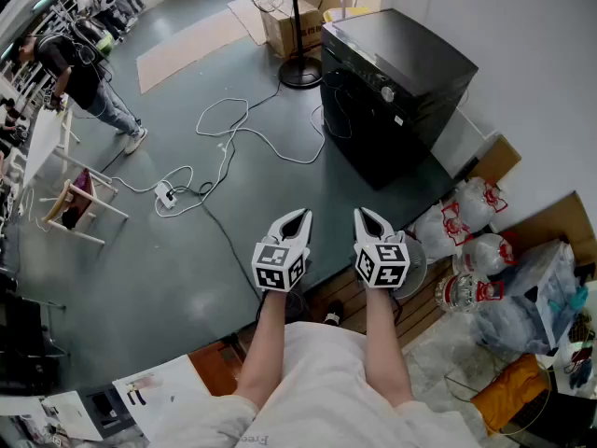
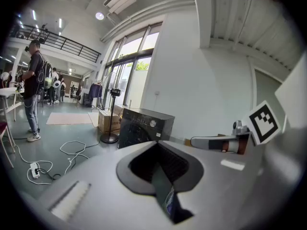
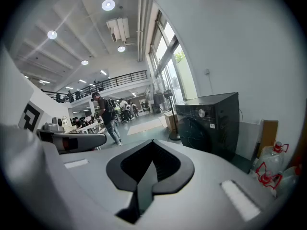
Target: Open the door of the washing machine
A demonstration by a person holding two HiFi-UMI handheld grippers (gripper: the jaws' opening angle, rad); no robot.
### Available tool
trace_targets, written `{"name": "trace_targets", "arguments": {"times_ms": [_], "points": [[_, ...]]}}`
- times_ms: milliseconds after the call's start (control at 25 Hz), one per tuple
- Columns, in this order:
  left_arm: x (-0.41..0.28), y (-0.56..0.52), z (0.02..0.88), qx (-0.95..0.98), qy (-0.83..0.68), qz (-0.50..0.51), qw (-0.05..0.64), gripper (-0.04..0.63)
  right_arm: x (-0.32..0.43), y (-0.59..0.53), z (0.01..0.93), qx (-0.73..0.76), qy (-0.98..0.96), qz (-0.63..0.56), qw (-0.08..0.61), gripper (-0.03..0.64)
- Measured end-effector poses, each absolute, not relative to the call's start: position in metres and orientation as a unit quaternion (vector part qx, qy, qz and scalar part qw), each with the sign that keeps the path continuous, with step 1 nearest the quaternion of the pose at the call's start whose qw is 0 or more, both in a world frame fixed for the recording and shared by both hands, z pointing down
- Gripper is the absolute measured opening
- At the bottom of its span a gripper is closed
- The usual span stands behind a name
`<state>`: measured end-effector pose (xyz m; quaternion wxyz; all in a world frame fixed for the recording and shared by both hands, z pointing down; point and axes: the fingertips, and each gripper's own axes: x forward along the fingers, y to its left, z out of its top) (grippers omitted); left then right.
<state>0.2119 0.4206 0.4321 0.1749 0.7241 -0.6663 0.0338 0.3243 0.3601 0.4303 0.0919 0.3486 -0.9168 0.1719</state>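
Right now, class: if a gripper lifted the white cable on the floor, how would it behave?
The white cable lies in loose loops, so it would probably droop limply. It looks thin, likely light, though the power strip at its end might drag.

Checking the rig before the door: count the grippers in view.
2. The left gripper sits low centre in the head view; the right gripper is just to its right. Both are shut, empty, aimed toward the washer. None looks hidden.

Power strip (image 1: 166,194), cardboard box (image 1: 295,28), plastic bags (image 1: 468,208)
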Motion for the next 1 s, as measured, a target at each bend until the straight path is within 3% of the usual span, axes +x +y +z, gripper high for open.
{"name": "trace_targets", "arguments": {"times_ms": [280, 600, 1000], "points": [[0.199, 0.402, 0.437, 0.729, -0.660, 0.026, 0.180, 0.057, 0.317, 0.344, 0.434, 0.358, -0.913, 0.175, 0.089, 0.002], [0.168, 0.370, 0.443, 0.755, -0.625, -0.004, 0.198, 0.055, 0.278, 0.317, 0.439, 0.341, -0.916, 0.210, 0.036, 0.002], [0.058, 0.296, 0.411, 0.763, -0.609, -0.025, 0.214, 0.055, 0.196, 0.256, 0.409, 0.371, -0.902, 0.217, 0.043, 0.002]]}}
